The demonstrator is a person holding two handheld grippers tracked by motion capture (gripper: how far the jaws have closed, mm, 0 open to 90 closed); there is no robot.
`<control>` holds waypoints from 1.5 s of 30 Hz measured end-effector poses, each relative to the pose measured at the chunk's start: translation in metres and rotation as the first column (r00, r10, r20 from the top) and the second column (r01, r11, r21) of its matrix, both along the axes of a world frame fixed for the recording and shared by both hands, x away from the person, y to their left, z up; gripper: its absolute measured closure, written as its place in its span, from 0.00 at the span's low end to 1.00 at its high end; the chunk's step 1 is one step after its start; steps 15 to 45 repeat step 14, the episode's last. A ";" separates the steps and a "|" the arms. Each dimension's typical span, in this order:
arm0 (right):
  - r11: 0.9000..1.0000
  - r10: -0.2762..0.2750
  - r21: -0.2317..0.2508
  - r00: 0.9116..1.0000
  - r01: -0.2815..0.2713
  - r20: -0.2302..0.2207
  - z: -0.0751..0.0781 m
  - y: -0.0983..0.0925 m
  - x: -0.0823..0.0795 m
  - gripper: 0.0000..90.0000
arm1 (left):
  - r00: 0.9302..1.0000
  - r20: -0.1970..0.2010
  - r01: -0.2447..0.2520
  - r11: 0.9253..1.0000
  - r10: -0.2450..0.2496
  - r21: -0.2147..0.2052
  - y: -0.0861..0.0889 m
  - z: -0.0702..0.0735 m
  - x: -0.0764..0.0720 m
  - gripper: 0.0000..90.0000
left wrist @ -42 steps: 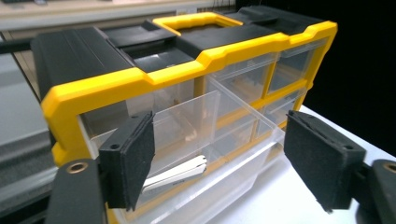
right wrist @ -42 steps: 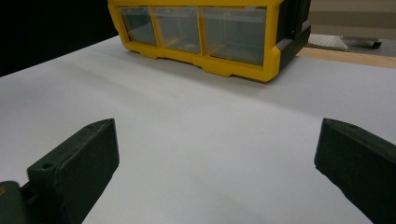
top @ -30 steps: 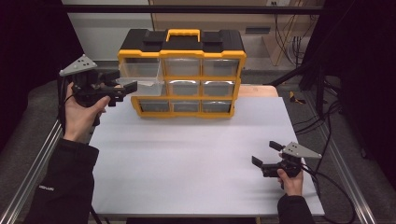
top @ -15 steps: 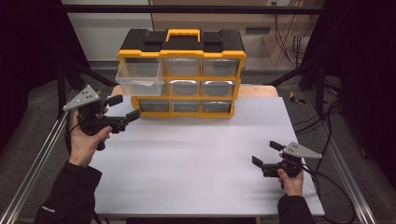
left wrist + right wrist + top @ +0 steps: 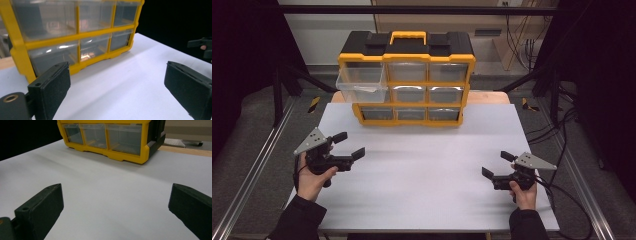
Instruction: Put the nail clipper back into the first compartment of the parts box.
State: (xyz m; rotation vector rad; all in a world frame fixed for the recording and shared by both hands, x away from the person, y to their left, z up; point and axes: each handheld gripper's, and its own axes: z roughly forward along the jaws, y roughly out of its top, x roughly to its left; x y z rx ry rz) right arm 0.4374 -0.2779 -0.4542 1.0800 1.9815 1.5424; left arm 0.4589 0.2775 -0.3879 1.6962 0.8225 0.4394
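A yellow and black drawer box (image 5: 407, 80) stands at the far end of the white table (image 5: 427, 170). It has nine see-through drawers. The top left drawer (image 5: 362, 82) is pulled out and looks empty. No words can be read on it. In front of the box, the left gripper (image 5: 348, 145) has just been opening, jaws wide apart, holding nothing. The right gripper (image 5: 497, 164), also in front of the box, is wide apart too.

**Organizer upright, top-left drawer pulled out**

Yellow-framed organizer (image 5: 407, 82) with black top and yellow carry handle stands upright at the far edge of the white table (image 5: 427, 175). 3x3 grid of clear drawers faces the person. Top-left drawer (image 5: 361, 84) is slid partway out and overhangs the front; the other eight sit flush.
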 end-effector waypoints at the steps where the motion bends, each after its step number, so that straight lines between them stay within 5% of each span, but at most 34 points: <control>1: 1.000 0.001 -0.001 1.000 -0.001 0.001 0.000 0.000 0.000 0.01 | 1.000 -0.006 -0.001 1.000 0.001 -0.005 0.001 -0.006 -0.001 0.07; 14: 1.000 0.001 -0.001 1.000 -0.001 0.004 0.000 0.000 0.000 0.01 | 0.998 -0.054 -0.027 1.000 0.027 0.005 0.014 -0.047 -0.011 0.05; 45: 1.000 0.001 -0.001 1.000 -0.001 0.004 0.000 0.000 0.000 0.01 | 0.998 -0.054 -0.027 1.000 0.027 0.005 0.014 -0.047 -0.011 0.05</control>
